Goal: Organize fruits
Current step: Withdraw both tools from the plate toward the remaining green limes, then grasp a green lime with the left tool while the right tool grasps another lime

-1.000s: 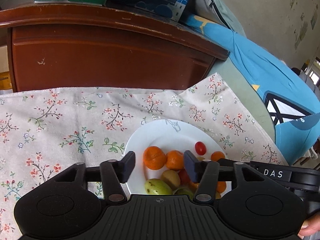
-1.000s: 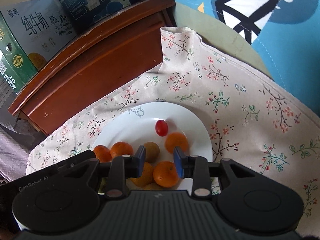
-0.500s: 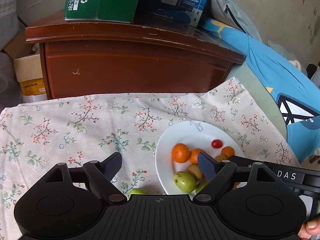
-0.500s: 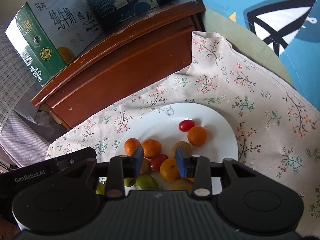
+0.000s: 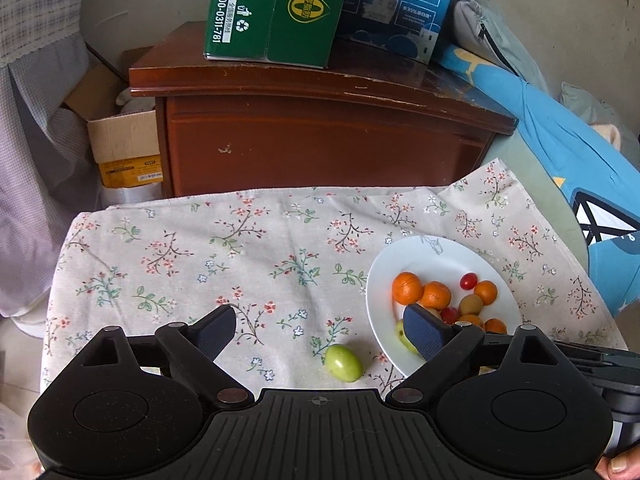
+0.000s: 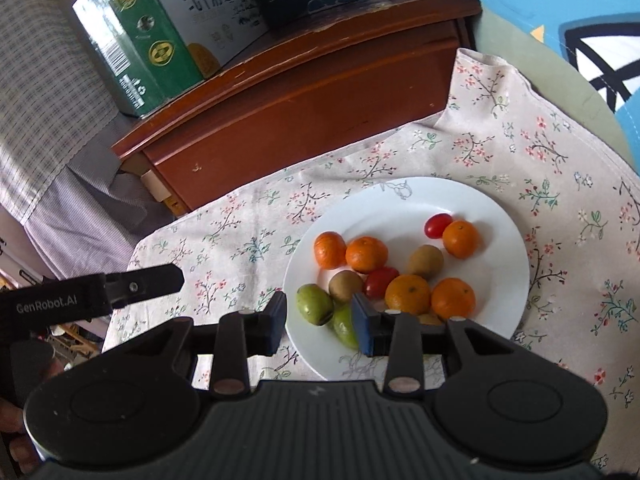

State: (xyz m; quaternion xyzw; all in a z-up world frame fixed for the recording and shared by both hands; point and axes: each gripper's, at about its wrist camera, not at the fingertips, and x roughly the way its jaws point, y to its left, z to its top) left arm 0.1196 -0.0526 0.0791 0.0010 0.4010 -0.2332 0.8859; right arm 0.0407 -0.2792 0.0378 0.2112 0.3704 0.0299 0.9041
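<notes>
A smooth, oval green fruit [image 5: 343, 362] lies alone on the floral cloth [image 5: 248, 264], just beside the near-left rim of the white plate [image 5: 378, 280]. The round, glossy plate holds the other fruit in a loose heap: dimpled orange mandarins [image 6: 366, 254], two glossy red cherry tomatoes [image 6: 437, 225], dull brown egg-shaped kiwis [image 6: 425, 261] and two more green fruits [image 6: 314, 304] at its near-left edge.

The left gripper [image 5: 318, 332] hangs above the cloth; its jaws have just been opening and stand wide, the lone green fruit on the cloth below the gap, untouched. The right gripper [image 6: 320, 320] hovers over the plate's near rim, jaws only narrowly apart; the green fruits show below the gap, and no pad can be seen pressing on any of them.

The cloth is a thin, matte beige weave, printed with small twigs and blossoms. Behind it stands a scuffed, reddish-brown wooden cabinet [image 5: 320, 140] bearing a green carton [image 5: 272, 12] and a dark blue carton [image 5: 396, 4].
</notes>
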